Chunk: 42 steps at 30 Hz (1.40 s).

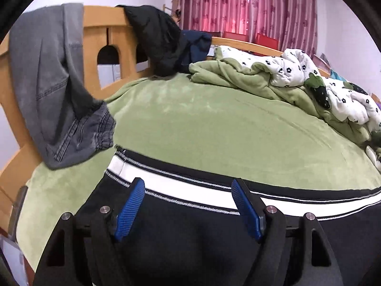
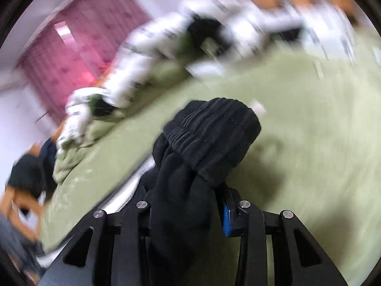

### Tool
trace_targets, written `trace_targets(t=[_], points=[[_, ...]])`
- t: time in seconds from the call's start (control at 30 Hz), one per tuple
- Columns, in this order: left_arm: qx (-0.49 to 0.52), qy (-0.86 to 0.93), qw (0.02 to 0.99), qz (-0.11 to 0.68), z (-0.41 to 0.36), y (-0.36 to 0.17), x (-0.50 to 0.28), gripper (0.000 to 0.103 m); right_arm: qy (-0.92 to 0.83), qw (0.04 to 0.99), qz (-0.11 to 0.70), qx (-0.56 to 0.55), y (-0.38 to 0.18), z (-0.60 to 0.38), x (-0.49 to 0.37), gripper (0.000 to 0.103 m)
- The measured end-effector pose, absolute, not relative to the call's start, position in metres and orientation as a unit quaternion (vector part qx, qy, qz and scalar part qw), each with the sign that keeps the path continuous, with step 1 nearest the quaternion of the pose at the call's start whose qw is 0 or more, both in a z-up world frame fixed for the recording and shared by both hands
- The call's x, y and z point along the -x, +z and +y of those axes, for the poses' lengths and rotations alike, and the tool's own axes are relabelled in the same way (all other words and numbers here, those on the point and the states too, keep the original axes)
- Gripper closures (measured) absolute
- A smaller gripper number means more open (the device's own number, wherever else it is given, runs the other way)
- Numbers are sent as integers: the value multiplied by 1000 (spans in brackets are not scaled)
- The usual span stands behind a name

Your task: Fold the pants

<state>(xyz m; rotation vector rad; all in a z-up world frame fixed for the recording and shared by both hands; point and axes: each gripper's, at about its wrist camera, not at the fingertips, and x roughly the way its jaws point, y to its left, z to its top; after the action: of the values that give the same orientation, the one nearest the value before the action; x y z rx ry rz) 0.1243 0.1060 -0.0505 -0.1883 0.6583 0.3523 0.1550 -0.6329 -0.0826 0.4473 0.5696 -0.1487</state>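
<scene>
blue ribbed pads of my left gripper (image 1: 188, 205) stand well apart above the black fleece track pants with white side stripes (image 1: 190, 238), nothing between them and no cloth pinched; the fabric lies flat beneath the fingers, its striped edge running across just beyond the tips. my right gripper (image 2: 188, 205) is clamped on a bunched leg of the same black pants, the ribbed elastic cuff (image 2: 212, 138) standing up past the jaws and one blue pad (image 2: 226, 221) pressed against the gathered cloth. the right-hand picture is smeared, so i cannot tell how much of the leg hangs below the grip.

i judge the hold this way: the right side has the cuff end lifted so the leg can be carried over and laid along the rest of the garment, while the left side hangs free over the part spread on the green plush bedspread (image 1: 214, 124), ready to pin or take a fresh edge.

further out, a grey denim garment (image 1: 54, 83) drapes over the wooden headboard (image 1: 97, 19), a crumpled flower-print quilt (image 1: 309, 76) lines the far edge, and pink curtains (image 1: 214, 2) hang behind.
</scene>
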Motion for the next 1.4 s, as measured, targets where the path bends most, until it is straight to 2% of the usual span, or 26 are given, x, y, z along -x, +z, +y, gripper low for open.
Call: trace_targets(t=[0.03, 0.07, 0.13, 0.17, 0.2, 0.47, 0.67, 0.83, 1.0, 1.03, 1.1, 1.13, 1.27, 1.4], points=[[104, 170, 923, 328, 109, -53, -125, 30, -77, 931, 289, -209, -87, -633, -157, 61], [113, 168, 920, 335, 112, -56, -127, 30, -82, 927, 301, -208, -93, -634, -160, 49], [120, 167, 916, 344, 116, -60, -130, 30, -113, 905, 360, -199, -117, -639, -170, 40], [120, 169, 915, 345, 117, -61, -129, 30, -116, 887, 398, -203, -130, -645, -172, 41], [118, 170, 916, 342, 118, -60, -128, 30, -109, 886, 398, -212, -133, -647, -167, 41], [109, 184, 920, 328, 127, -60, -118, 29, -130, 920, 333, -161, -72, -621, -114, 38], [132, 167, 916, 339, 140, -76, -127, 30, -14, 936, 348, -61, -53, -543, -176, 37], [98, 168, 921, 337, 142, -81, -134, 29, 130, 916, 379, 19, -68, -465, -251, 38], [123, 165, 918, 339, 157, -86, -141, 29, 197, 883, 418, 86, -104, -409, -299, 38], [127, 163, 918, 339, 159, -86, -141, 29, 208, 871, 435, 99, -115, -402, -306, 43], [129, 169, 917, 338, 165, -86, -142, 29, 235, 842, 464, 145, -136, -388, -306, 74], [127, 172, 917, 336, 167, -86, -142, 29, 231, 845, 450, 173, -138, -385, -301, 97], [100, 189, 921, 325, 175, -87, -144, 29, 224, 879, 399, 133, -117, -397, -295, 98], [73, 218, 918, 323, 188, -86, -152, 29, 180, 872, 419, 178, -143, -379, -301, 99]])
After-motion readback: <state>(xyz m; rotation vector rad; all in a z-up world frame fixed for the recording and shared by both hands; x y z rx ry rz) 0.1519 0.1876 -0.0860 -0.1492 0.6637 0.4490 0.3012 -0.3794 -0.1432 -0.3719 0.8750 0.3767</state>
